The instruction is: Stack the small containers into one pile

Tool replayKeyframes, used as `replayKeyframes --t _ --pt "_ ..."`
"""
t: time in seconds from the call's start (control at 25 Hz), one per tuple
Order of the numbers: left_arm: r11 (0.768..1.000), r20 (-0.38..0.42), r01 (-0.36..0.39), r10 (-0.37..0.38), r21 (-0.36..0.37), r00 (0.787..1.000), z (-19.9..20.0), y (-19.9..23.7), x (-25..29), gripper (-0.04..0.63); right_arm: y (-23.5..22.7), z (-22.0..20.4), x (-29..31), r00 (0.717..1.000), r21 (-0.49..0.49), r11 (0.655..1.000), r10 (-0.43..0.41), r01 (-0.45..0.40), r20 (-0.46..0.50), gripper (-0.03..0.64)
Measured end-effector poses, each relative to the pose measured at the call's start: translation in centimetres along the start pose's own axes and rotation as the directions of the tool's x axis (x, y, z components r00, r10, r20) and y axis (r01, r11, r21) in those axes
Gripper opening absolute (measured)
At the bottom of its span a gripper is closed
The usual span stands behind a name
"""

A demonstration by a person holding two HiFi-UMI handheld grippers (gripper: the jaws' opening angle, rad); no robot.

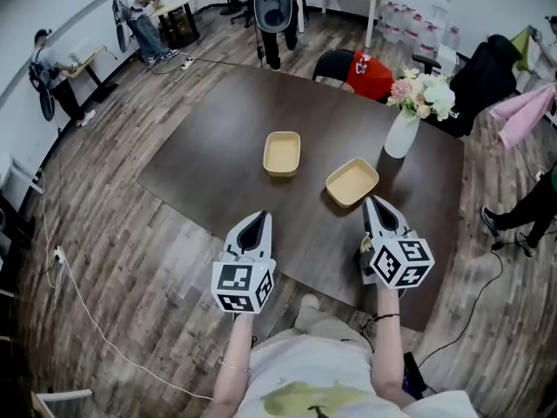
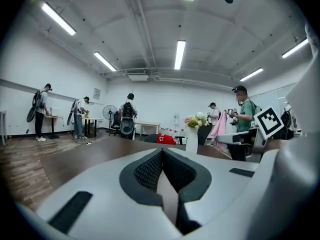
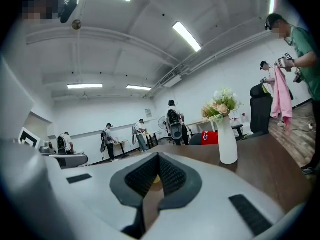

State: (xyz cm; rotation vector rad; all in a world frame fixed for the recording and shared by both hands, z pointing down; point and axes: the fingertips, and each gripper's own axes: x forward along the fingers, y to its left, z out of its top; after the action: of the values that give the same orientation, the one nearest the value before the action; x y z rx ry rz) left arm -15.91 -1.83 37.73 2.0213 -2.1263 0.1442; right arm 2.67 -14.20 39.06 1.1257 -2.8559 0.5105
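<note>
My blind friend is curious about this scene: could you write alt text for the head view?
Two small tan containers sit apart on a dark table, not yet stacked. A person's left gripper and right gripper, both shut and empty, point toward them from the near edge. A white vase of flowers stands to their right.

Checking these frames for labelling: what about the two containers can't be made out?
Head view: left container, right container too small to tell whether either is single or nested.
Left gripper view: both hidden behind the left gripper.
Right gripper view: only a yellow sliver shows past the right gripper; which container, unclear.
</note>
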Motion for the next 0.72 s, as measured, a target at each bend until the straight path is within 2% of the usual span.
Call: replayKeyframes --t 0.12,0.24,0.4,0.52,0.72 --pt "0.999 -0.014 0.032 -0.032 -0.002 0.999 -0.1 0.0 2.1 0.025 -1.6 -0.4 0.2 0.999 0.018 0.999 -0.050 0.050 -0.014 0.021" --pt "0.995 -0.045 0.095 -0.095 -0.003 0.994 -0.7 -1.1 4.1 0.025 -3.1 -1.4 -0.6 0.994 0.047 0.993 -0.104 0.105 -0.032 0.021" --pt "0.979 -0.111 0.204 -0.204 -0.008 0.973 -2.5 -3.6 6.6 0.025 -5.1 -3.6 -2.2 0.979 0.104 0.975 -0.187 0.195 -0.080 0.021" --pt "0.952 -0.172 0.305 -0.302 -0.013 0.938 -4.2 -6.1 8.5 0.025 -6.8 -5.1 -3.7 0.962 0.171 0.948 -0.254 0.268 -0.103 0.021" --pt "0.885 -0.279 0.466 -0.449 -0.008 0.849 -6.8 -10.3 10.6 0.025 -9.2 -8.0 -6.5 0.902 0.241 0.872 -0.387 0.425 -0.189 0.021"
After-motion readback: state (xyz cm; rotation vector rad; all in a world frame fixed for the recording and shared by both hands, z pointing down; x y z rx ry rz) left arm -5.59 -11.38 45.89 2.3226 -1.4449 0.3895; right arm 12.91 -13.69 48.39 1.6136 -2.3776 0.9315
